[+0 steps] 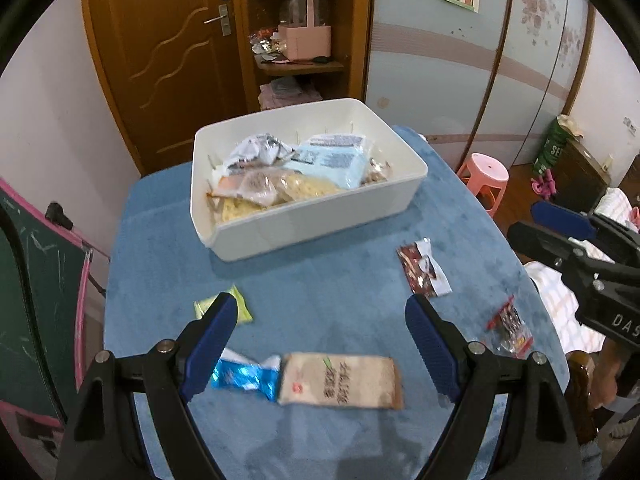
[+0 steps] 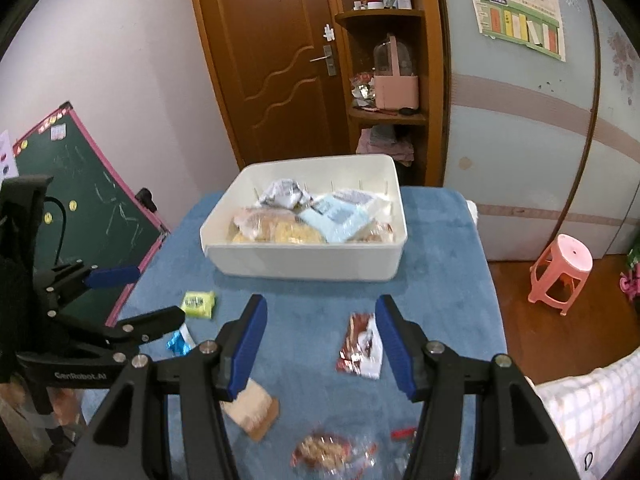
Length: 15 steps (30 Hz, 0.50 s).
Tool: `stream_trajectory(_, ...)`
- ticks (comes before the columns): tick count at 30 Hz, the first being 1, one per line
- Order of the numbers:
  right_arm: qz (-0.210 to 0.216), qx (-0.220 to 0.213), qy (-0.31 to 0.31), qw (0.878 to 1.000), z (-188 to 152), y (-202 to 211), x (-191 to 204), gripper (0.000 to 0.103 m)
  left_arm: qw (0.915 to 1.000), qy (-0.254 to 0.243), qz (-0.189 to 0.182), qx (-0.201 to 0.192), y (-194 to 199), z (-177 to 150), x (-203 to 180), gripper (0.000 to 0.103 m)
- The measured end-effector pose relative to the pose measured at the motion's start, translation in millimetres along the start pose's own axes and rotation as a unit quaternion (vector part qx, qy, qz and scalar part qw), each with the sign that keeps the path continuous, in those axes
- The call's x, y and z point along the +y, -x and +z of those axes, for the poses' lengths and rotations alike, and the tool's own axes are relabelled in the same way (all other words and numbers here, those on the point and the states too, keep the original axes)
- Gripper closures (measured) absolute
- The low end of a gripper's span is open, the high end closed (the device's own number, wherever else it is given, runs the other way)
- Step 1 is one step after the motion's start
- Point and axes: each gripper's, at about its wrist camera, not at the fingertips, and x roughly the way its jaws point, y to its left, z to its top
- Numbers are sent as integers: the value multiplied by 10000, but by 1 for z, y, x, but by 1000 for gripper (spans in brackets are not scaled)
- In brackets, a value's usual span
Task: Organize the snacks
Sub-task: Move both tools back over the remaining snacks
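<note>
- One white bin (image 1: 304, 232), ahead of both grippers, holds several snack packets.
- Five loose packets (image 1: 340, 380) lie on the blue cloth (image 1: 320, 288).
- Left gripper (image 1: 320, 344): jaws apart, empty.
- Right gripper (image 2: 320, 340): jaws apart, empty.

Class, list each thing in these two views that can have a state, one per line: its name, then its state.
white bin: upright, partly filled with snacks
left gripper: open, empty
right gripper: open, empty
beige packet: flat on the cloth
blue packet: on the cloth
red-brown packet: on the cloth
door: shut
</note>
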Motion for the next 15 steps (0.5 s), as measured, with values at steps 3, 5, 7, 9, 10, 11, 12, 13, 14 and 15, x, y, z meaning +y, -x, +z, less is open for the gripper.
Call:
stream_trajectory(3, 118, 140, 169, 9997, -18, -2, 0, 46, 9997, 182, -133, 47, -1, -17, -4, 18)
stream_trajectory(5, 207, 289, 373, 9987, -29, -7, 2, 46, 9991, 335, -196, 155, -7, -28, -6, 18)
stream_trajectory(7, 141, 416, 634, 9970, -39, -13, 5, 46, 9986, 437, -157, 261, -15, -37, -8, 18)
stream_trajectory(9, 167, 545, 860, 9947, -49, -18, 5, 46, 9978, 543, -49, 375, -24, -47, -8, 18)
stream_trajectory(10, 218, 594, 925, 9937, -53, -20, 5, 46, 9971, 607, -26, 463, -30, -51, -7, 18)
stream_trajectory(11, 273, 648, 1009, 9924, -58, -22, 4, 46, 9961, 679, -18, 563, -36, -55, -6, 18)
stream_trajectory(12, 312, 709, 1125, 9906, -64, -24, 4, 46, 9952, 736, -13, 644, -40, -57, -5, 18)
stream_trajectory(13, 340, 777, 1247, 9886, -69, -27, 3, 46, 9933, 854, -25, 783, -47, -61, -3, 18)
stream_trajectory(14, 368, 873, 1376, 9859, -75, -31, 3, 46, 9921, 923, -51, 850, -52, -63, -2, 18)
stream_trajectory(15, 392, 942, 1457, 9841, -80, -34, 2, 46, 9902, 1021, -94, 949, -57, -65, -1, 18)
